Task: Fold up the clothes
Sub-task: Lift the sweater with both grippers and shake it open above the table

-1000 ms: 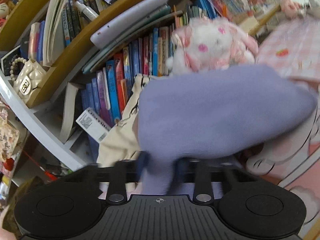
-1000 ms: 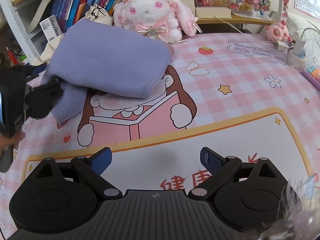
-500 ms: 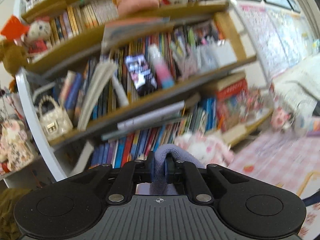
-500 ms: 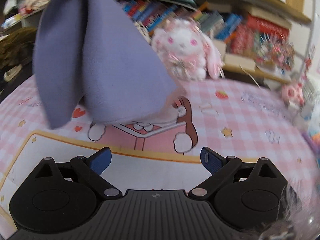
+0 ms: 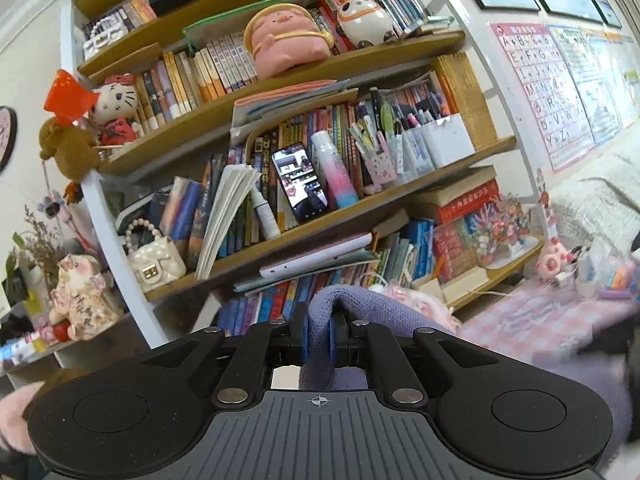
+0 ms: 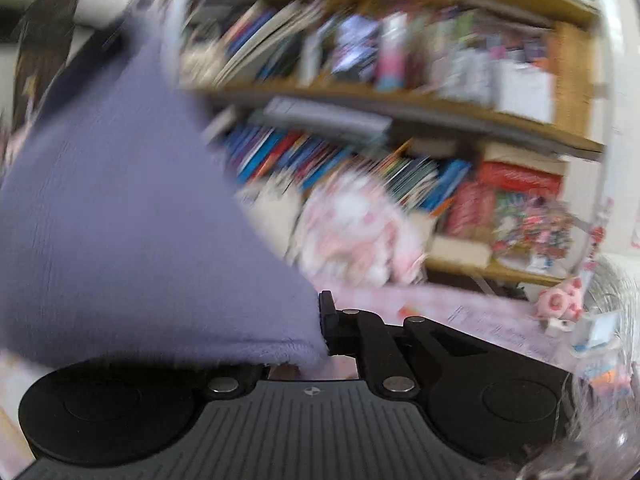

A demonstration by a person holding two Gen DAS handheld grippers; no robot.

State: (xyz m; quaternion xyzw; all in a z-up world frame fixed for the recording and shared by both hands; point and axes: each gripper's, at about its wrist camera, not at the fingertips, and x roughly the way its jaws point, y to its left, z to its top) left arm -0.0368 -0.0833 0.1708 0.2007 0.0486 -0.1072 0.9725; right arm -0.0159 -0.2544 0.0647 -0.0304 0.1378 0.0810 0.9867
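Both tools are clenched on the purple cloth (image 5: 320, 320): left tool (image 5: 319, 334) pinches a fold at lower centre; right tool (image 6: 322, 330) grips its corner, bookshelf (image 5: 280, 128) behind.

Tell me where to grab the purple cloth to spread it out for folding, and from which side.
Grip the purple cloth at its hemmed edge, probably two spaced points, coming in level along the edge. The left gripper is already shut on a bunched fold. The right gripper looks shut at the lower corner of the hanging sheet, though blur and cloth hide one finger. The cloth hangs limp, so only edges pull it flat.
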